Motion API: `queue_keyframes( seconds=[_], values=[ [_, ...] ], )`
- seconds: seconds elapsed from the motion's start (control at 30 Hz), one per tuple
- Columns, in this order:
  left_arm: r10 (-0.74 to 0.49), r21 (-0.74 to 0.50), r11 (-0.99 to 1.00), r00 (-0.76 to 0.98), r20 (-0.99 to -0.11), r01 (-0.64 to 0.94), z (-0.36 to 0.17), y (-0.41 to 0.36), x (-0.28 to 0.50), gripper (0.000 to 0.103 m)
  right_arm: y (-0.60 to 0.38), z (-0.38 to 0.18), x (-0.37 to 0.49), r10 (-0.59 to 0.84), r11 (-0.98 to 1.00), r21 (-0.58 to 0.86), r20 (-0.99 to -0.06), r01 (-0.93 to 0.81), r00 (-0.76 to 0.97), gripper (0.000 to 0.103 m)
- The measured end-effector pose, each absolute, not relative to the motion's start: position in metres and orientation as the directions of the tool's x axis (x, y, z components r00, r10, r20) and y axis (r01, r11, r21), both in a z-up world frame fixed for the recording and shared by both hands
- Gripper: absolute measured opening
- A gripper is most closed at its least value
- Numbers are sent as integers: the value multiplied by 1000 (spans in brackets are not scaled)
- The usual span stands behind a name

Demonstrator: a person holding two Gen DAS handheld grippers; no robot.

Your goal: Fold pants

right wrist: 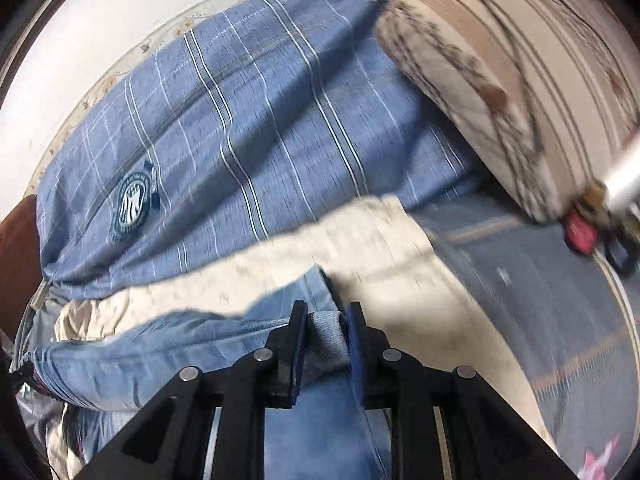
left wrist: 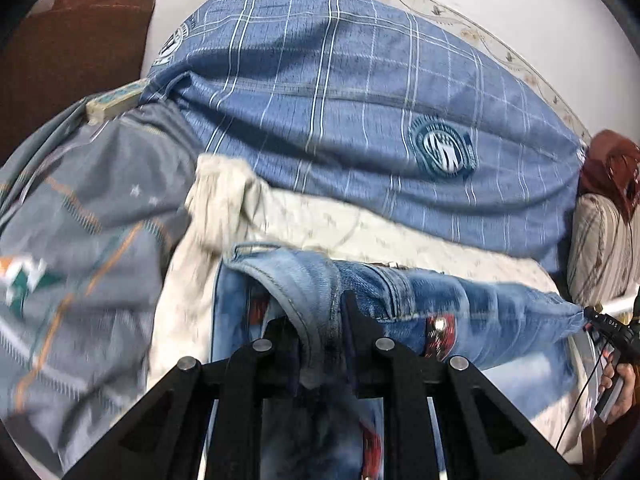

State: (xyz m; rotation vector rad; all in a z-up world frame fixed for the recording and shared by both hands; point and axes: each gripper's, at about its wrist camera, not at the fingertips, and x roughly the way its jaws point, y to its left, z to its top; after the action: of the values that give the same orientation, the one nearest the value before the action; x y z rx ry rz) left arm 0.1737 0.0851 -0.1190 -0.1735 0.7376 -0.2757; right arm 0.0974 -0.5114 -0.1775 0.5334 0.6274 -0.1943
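We see both grippers clamped on the jeans (left wrist: 440, 304): left gripper (left wrist: 320, 320) fingers on the waistband, right gripper (right wrist: 326, 332) fingers on a denim edge. The pants hang stretched across the lower frame, above the bed's cream sheet (left wrist: 360, 224). No fold laid yet; folding remains, in our judgement.

Bed with a cream floral-print sheet (left wrist: 340, 232), bearing a bulky blue plaid quilt with round crests (left wrist: 340, 100), a rumpled grey patterned cover (left wrist: 80, 220), a beige striped pillow (right wrist: 500, 60) and light-blue denim jeans (left wrist: 460, 308) stretched partly lifted above the sheet.
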Motion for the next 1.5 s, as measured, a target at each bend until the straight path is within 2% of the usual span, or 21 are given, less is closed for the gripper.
queue_keyframes(
  seconds=[0.23, 0.5, 0.67, 0.77, 0.83, 0.87, 0.9, 0.97, 1.1, 1.27, 1.33, 1.4, 1.47, 1.5],
  values=[
    [-323, -315, 939, 655, -683, 135, -159, 99, 135, 19, -500, -206, 50, 28, 824, 451, -637, 343, 770, 20],
    [-319, -337, 937, 613, -723, 90, -183, 112, 114, 21, -493, -230, 21, 75, 843, 420, -710, 335, 700, 23],
    [-331, -368, 927, 604, -725, 67, -182, 123, 102, 29, -505, -223, 5, 92, 822, 454, -700, 342, 709, 23],
    [-329, -367, 928, 613, -718, 68, -179, 129, 90, 31, -512, -214, -5, 153, 765, 561, -635, 315, 757, 23],
    [-320, -362, 930, 622, -715, 62, -179, 133, 82, 31, -510, -208, -6, 209, 723, 631, -586, 279, 783, 27],
    [-305, -355, 933, 627, -717, 48, -179, 135, 79, 28, -505, -207, -3, 246, 705, 661, -567, 257, 786, 36],
    [-273, -336, 942, 638, -720, 23, -178, 137, 77, 23, -497, -206, 0, 262, 699, 672, -557, 243, 788, 52],
    [-240, -335, 942, 660, -712, -18, -175, 150, 71, 23, -481, -203, 6, 264, 710, 668, -546, 223, 795, 61],
    [-207, -345, 936, 680, -704, -72, -168, 167, 66, 23, -454, -207, 31, 309, 707, 674, -565, 212, 765, 61],
    [-276, -354, 934, 732, -624, 50, -144, 137, 58, 23, -425, -218, 50, 358, 696, 689, -577, 202, 734, 61],
    [-322, -379, 920, 736, -596, 96, -140, 121, 60, 27, -422, -221, 51, 354, 696, 687, -578, 206, 735, 61],
    [-342, -378, 917, 736, -584, 126, -138, 100, 68, 48, -420, -213, 46, 314, 716, 672, -553, 190, 772, 61],
    [-342, -354, 923, 741, -578, 151, -140, 77, 79, 58, -415, -200, 40, 264, 763, 628, -521, 154, 812, 61],
    [-343, -348, 924, 742, -577, 157, -141, 69, 84, 58, -412, -194, 37, 246, 779, 613, -497, 136, 832, 61]
  ],
)
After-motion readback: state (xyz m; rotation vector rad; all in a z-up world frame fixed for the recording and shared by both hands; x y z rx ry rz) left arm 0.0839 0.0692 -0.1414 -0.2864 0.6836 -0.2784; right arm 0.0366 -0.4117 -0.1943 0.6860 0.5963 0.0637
